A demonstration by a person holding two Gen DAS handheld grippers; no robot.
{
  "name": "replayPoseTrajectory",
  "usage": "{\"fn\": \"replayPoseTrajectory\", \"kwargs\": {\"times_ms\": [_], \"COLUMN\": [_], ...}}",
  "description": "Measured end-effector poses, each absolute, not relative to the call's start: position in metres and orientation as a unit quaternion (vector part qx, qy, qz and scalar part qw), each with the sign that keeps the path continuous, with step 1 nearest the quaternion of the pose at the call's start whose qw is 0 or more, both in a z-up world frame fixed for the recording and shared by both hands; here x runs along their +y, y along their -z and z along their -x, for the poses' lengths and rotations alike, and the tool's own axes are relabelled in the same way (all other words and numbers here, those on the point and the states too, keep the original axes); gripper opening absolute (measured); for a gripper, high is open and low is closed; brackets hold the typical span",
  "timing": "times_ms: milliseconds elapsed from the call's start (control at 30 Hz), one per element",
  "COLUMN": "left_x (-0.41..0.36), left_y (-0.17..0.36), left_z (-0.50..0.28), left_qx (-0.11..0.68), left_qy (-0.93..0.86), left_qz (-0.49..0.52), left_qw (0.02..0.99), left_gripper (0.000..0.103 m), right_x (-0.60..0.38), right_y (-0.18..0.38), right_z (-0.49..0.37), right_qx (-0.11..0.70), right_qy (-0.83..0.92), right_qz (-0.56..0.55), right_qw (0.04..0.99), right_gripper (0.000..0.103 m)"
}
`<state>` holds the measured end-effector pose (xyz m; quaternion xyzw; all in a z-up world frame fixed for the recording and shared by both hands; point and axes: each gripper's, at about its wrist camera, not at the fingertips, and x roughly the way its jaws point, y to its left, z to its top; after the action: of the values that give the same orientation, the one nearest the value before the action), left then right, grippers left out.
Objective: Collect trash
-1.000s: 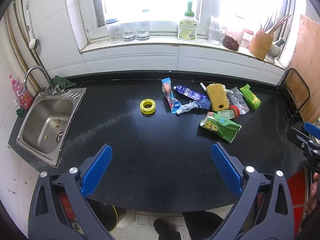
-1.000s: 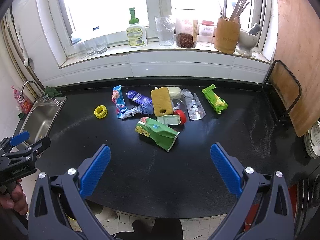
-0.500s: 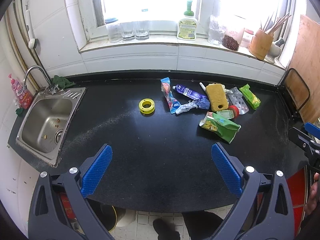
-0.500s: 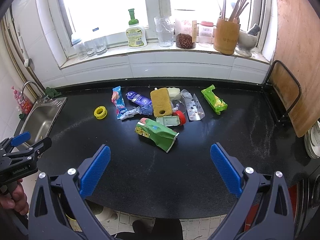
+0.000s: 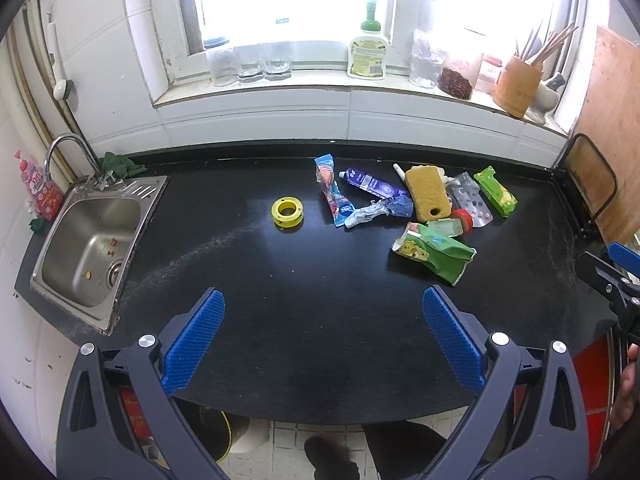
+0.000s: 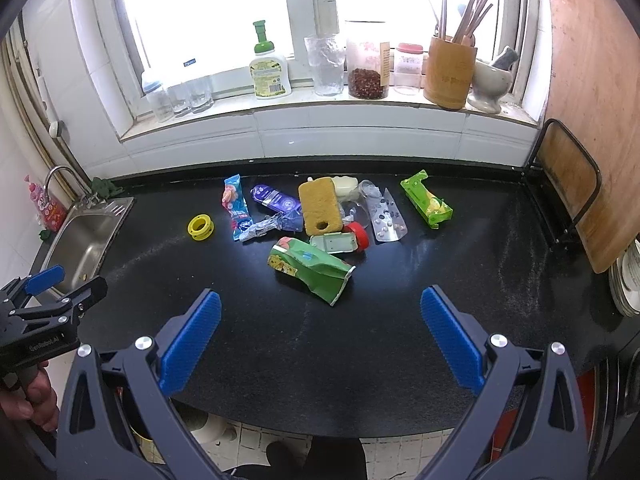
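Left tool (image 5: 323,332): my blue pads are wide apart and hold nothing — it hangs over the near edge of the worktop (image 5: 304,320).
Right tool (image 6: 320,334): wide apart too, with nothing in it, over the near edge.
Trash: a pile at the back middle of the worktop, well apart from both tools.
Green bag (image 6: 310,268): crumpled, nearest to me.
Yellow sponge (image 6: 320,206): lies flat in the pile.
Pill sheet (image 6: 386,216): just right of the sponge.
Green packet (image 6: 426,204): far right of the pile.
Yellow ring (image 5: 287,211): alone — between the pile and the sink (image 5: 90,244).
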<state>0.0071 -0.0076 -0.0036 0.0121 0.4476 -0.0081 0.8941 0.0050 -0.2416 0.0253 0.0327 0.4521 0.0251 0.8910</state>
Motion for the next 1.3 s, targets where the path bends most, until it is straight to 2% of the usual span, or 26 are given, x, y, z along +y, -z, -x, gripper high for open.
{"fn": "replayPoseTrajectory", "kwargs": {"times_ms": [500,767,900,1033,1167,1300], "left_x": [-0.012,-0.005,0.006,0.015,0.025,0.040], "left_y": [0.012,0.046,0.083,0.123,0.173,0.199], "left_z": [-0.018,-0.065,-0.110,-0.158,-0.210,-0.245], "left_qx": [0.458,0.472,0.482,0.472,0.480,0.493], "left_qy": [0.020,0.005,0.002,-0.009,-0.025,-0.040], "left_qz": [-0.005,-0.030,-0.037,-0.047,-0.048,-0.006], "left_qw": [0.889,0.881,0.876,0.881,0.876,0.869], "left_gripper": [0.097,0.097,0.097,0.097,0.096,0.096], "right_x": [-0.258,-0.297,-0.321,-0.346,-0.364,-0.369], "right_y": [-0.019,0.017,0.051,0.095,0.144,0.183], "right_z": [-0.014,-0.062,-0.103,-0.150,-0.196,-0.230], "right_qx": [0.451,0.454,0.468,0.485,0.516,0.543], "right_qy": [-0.029,-0.049,-0.050,-0.050,-0.047,-0.056], "right_qz": [-0.042,-0.041,-0.038,-0.052,-0.052,-0.043], "right_qw": [0.891,0.888,0.882,0.871,0.854,0.837], "right_gripper": [0.097,0.097,0.090,0.088,0.075,0.062]}}
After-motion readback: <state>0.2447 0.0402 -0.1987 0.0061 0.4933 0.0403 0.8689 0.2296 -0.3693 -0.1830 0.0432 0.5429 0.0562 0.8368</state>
